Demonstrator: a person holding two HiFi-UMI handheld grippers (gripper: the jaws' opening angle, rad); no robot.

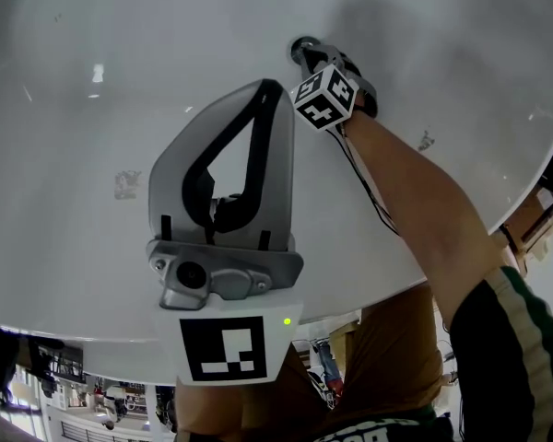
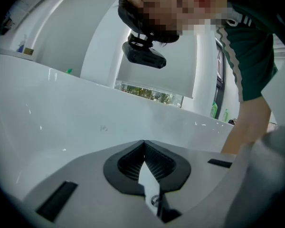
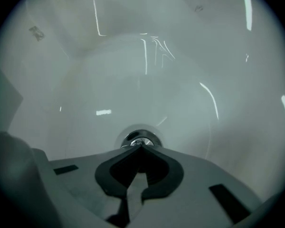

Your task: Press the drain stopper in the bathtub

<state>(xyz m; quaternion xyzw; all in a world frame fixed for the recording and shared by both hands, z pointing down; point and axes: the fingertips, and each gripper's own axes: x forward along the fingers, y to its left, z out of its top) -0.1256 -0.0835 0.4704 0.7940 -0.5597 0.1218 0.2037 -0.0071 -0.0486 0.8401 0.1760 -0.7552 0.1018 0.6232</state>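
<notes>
Chrome drain stopper, half hidden behind the closed right tool

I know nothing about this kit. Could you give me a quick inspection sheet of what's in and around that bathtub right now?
Surface: white bathtub, glossy and dry-looking.
Job's things: metal drain stopper at the bottom of the tub.
Clutter: nothing loose seen; one grey smudge on the tub wall.
Grippers: right hand-held gripper is shut and empty, pointing steeply down with its tips right at the stopper; contact cannot be confirmed. Left hand-held gripper is shut and empty, held over the tub away from the drain.
Cables: thin black cable runs along the right forearm.
Surroundings: green bottles on a ledge beyond the tub rim.
</notes>
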